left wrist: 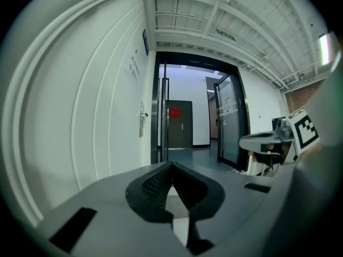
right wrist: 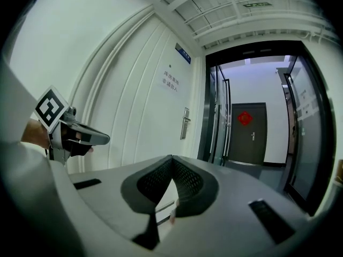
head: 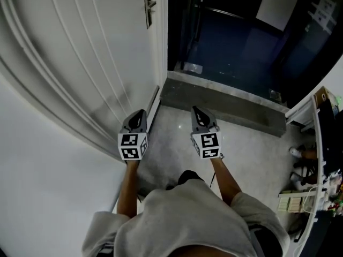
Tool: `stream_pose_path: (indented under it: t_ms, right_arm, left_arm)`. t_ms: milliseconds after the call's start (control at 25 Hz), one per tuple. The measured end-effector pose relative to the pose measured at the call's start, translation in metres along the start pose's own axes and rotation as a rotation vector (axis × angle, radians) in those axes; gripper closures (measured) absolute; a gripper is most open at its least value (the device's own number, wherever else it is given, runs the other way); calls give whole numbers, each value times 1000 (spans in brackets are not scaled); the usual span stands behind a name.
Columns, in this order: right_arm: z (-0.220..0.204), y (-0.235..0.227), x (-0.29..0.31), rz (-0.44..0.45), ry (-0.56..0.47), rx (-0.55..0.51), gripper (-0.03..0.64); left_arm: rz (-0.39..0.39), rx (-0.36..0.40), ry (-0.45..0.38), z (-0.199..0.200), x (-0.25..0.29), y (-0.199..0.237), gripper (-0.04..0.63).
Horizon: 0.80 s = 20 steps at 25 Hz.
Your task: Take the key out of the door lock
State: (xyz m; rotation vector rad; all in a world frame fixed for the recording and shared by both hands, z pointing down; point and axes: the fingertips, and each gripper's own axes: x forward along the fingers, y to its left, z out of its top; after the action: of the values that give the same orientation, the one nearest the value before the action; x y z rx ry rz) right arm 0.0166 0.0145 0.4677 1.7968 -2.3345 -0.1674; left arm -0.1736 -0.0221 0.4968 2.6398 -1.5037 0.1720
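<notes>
The white door (head: 80,63) stands at the left, with its lock plate and handle (head: 148,5) far ahead near the door's edge. The handle (left wrist: 142,118) is small in the left gripper view, and the right gripper view also shows the handle (right wrist: 185,122). No key can be made out at this distance. My left gripper (head: 140,113) is held beside the door, well short of the lock, its jaws shut and empty. My right gripper (head: 195,110) hangs level with it to the right, also shut on nothing. Both closed tips show in their own views, left gripper (left wrist: 172,165) and right gripper (right wrist: 172,158).
A grey stone threshold (head: 225,103) crosses the doorway ahead, with a dark corridor floor (head: 236,47) beyond. Down the corridor is a dark door with a red ornament (left wrist: 178,123) and a glass door leaf (left wrist: 230,122). A white counter edge and shelf clutter (head: 316,159) stand at the right.
</notes>
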Motion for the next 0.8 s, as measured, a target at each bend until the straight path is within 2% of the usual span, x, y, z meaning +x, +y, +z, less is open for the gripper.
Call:
stream_pose_path:
  t_ms: [280, 520, 800]
  right_arm:
    - [-18, -12, 23, -9, 29, 14, 594]
    - [-23, -29, 59, 18, 20, 11, 594]
    - [-37, -66, 145, 57, 12, 21, 594]
  left_arm:
    - [-11, -8, 24, -11, 28, 7, 577]
    - [17, -6, 20, -9, 60, 19, 577]
    - [59, 5, 25, -1, 143, 48, 577]
